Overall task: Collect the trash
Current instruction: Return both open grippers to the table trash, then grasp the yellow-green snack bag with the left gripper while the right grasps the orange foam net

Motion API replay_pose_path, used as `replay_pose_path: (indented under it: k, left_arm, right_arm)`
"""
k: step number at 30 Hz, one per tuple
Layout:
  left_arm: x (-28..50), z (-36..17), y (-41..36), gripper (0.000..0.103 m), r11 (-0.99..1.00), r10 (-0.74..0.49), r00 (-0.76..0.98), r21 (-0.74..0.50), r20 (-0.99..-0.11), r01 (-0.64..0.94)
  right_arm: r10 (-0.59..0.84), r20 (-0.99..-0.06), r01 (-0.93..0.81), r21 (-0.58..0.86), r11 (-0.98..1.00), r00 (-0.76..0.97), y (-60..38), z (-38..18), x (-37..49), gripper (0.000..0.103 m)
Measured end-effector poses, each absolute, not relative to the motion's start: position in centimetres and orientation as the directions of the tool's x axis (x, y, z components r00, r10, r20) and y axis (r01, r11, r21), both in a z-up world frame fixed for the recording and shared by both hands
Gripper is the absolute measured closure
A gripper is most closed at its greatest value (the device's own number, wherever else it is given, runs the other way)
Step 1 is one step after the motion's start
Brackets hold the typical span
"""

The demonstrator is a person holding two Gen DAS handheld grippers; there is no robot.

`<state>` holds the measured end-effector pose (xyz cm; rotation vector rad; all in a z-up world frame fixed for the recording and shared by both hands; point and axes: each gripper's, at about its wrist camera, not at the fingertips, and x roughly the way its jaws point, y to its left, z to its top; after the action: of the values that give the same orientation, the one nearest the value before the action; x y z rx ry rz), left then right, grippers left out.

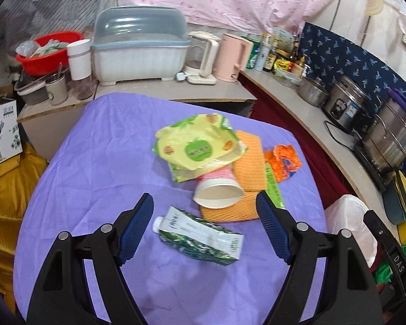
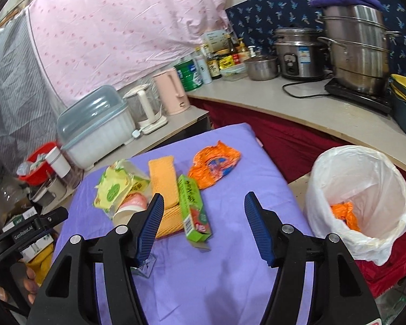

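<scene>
Trash lies on the purple-clothed table: a yellow-green wrapper, a paper cup on its side, an orange mesh cloth, an orange wrapper and a green-white tube pack. My left gripper hovers open over the tube pack and holds nothing. In the right wrist view a green box lies beside the orange cloth, with the orange wrapper behind it. My right gripper is open and empty above the box's near end.
A bin lined with a white bag stands right of the table, with an orange wrapper inside. Kettles, a dish box and pots crowd the counters behind. A hand holds the left gripper.
</scene>
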<state>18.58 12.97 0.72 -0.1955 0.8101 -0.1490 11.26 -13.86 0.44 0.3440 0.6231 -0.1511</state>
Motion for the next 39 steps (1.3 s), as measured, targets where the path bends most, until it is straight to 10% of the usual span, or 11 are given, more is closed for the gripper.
replay_pose_path:
  k: [23, 28, 33, 39]
  left_arm:
    - [30.4, -6.8, 17.1, 0.03, 0.944, -0.232, 0.57, -0.323, -0.788, -0.062]
    - [31.9, -8.4, 16.7, 0.045, 0.941, -0.248, 0.543, -0.332, -0.803, -0.06]
    - [32.4, -8.6, 16.4, 0.083, 0.937, -0.278, 0.542, -0.348, -0.793, -0.029]
    - [31.6, -6.7, 17.1, 0.096, 0.938, -0.271, 0.598, -0.346, -0.754, -0.011]
  right_arm:
    - [0.033, -0.678, 0.196, 0.257, 0.946, 0.735, -9.7, -4.7, 21.8, 0.043]
    - [0.036, -0.686, 0.194, 0.254, 0.947, 0.727, -9.6, -5.6, 23.6, 0.043]
    - [0.04, -0.697, 0.191, 0.251, 0.949, 0.716, -9.4, -6.4, 24.9, 0.043]
    - [0.051, -0.705, 0.176, 0.246, 0.953, 0.708, -8.8, -7.0, 26.1, 0.043]
